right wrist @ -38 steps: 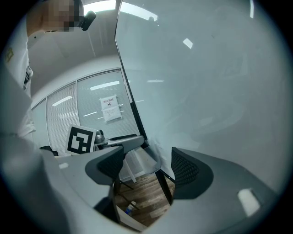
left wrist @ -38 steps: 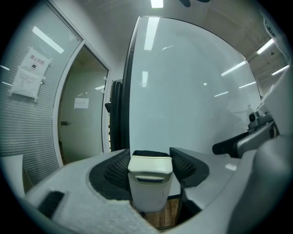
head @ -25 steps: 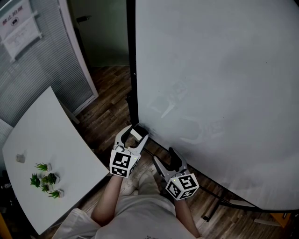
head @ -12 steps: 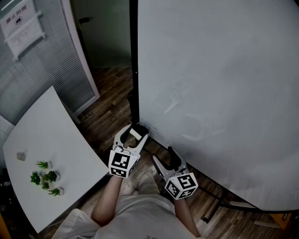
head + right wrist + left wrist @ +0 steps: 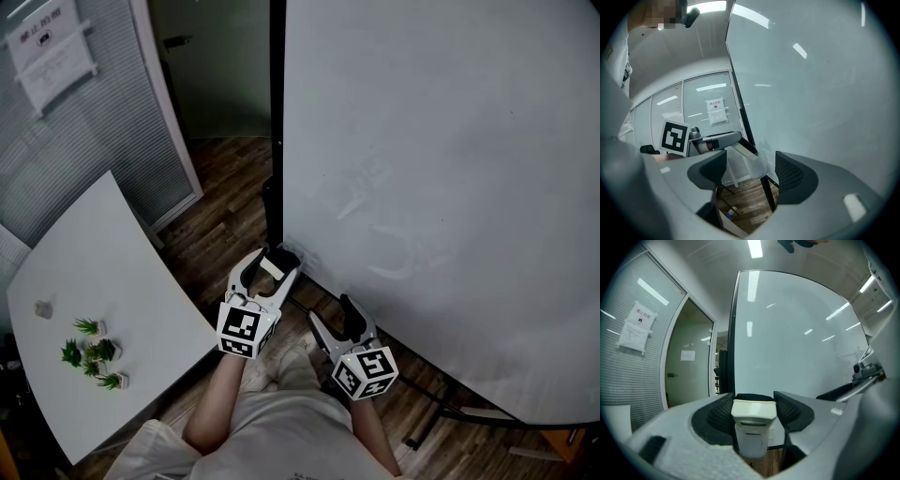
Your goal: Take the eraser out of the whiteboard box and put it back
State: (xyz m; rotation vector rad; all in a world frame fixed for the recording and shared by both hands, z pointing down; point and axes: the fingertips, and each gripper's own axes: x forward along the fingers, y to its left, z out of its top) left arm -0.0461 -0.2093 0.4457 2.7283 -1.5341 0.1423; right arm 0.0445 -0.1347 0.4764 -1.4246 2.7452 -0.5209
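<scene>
Left gripper view: left gripper (image 5: 754, 403) clenched on the eraser (image 5: 753, 427).
Eraser axis: seemingly along the jaws, white body nearest, dark felt end toward the whiteboard (image 5: 422, 169).
Right gripper (image 5: 750, 171): released, empty, beside the left.
Whiteboard: upright, beyond both.

No print you can read.
The notice (image 5: 638, 326) on the blinds (image 5: 618, 371) carries lettering too small to make out.

The left gripper (image 5: 755, 403) clamps the white eraser (image 5: 753, 427) before the whiteboard (image 5: 797, 333).
</scene>
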